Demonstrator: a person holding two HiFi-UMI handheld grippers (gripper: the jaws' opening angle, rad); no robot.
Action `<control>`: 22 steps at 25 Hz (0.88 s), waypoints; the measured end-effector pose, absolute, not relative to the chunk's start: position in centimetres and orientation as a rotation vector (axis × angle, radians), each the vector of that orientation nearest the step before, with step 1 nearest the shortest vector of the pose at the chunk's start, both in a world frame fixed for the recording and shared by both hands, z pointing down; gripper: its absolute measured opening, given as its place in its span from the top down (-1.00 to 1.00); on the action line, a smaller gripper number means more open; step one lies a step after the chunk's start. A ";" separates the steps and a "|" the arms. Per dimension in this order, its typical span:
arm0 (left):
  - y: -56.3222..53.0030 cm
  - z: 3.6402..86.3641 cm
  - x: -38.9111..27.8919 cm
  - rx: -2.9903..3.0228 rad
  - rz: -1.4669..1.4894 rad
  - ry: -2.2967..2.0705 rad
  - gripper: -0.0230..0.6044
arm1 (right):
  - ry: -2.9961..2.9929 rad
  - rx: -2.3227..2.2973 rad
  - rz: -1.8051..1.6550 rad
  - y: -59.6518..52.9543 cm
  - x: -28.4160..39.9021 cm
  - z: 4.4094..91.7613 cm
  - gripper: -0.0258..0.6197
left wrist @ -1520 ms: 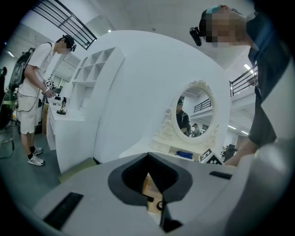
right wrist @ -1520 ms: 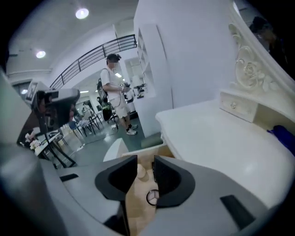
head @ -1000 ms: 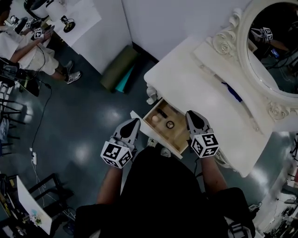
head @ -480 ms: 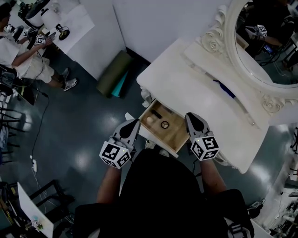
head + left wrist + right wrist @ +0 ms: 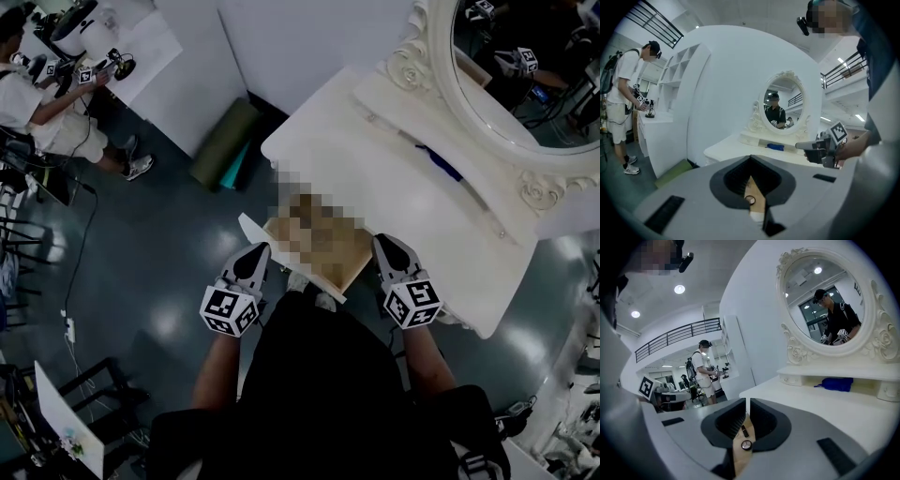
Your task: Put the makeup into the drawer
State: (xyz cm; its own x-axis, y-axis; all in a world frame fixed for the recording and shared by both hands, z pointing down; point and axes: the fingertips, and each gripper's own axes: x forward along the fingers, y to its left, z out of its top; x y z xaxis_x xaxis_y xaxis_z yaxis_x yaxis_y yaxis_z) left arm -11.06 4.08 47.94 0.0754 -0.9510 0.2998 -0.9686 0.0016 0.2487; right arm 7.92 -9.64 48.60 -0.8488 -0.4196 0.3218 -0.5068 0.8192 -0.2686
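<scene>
The wooden drawer (image 5: pixel 349 265) of the white dressing table (image 5: pixel 375 178) stands pulled out; in the head view a blurred patch hides its inside. Through the right gripper view's jaw gap I see a round compact (image 5: pixel 746 445) and a dark lipstick (image 5: pixel 745 431) lying on the drawer's bottom (image 5: pixel 739 459). The left gripper view shows a ring-shaped round item (image 5: pixel 750 200) on the same wood. My left gripper (image 5: pixel 256 253) is at the drawer's left front corner, my right gripper (image 5: pixel 385 246) at its right side. Both are shut and hold nothing.
An oval mirror (image 5: pixel 525 75) in a carved frame stands at the table's back, with a blue item (image 5: pixel 439 164) on the ledge below it. A green roll (image 5: pixel 223 142) lies on the floor by a white partition. A person (image 5: pixel 42 103) stands at far left by a white counter.
Both grippers have drawn back toward my body, from flanking the drawer's sides to its front end. The table has slid up and left in the head view.
</scene>
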 end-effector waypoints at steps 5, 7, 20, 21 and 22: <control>5.9 50.9 -9.2 1.893 0.077 -1.903 0.86 | -2.730 0.701 0.540 -8.7 10.8 50.0 0.78; 6.5 52.5 -8.7 1.857 0.109 -1.903 0.86 | -2.717 0.692 0.549 -8.4 11.5 50.6 0.78; 8.9 62.1 -6.6 1.767 0.410 -1.754 0.86 | -2.660 0.713 0.544 -7.1 14.9 51.9 0.78; 8.9 62.9 -6.6 1.756 0.426 -1.747 0.86 | -2.655 0.725 0.543 -7.1 15.3 51.8 0.78; 8.9 63.6 -6.6 1.747 0.444 -1.738 0.86 | -2.650 0.736 0.542 -7.1 15.7 51.8 0.78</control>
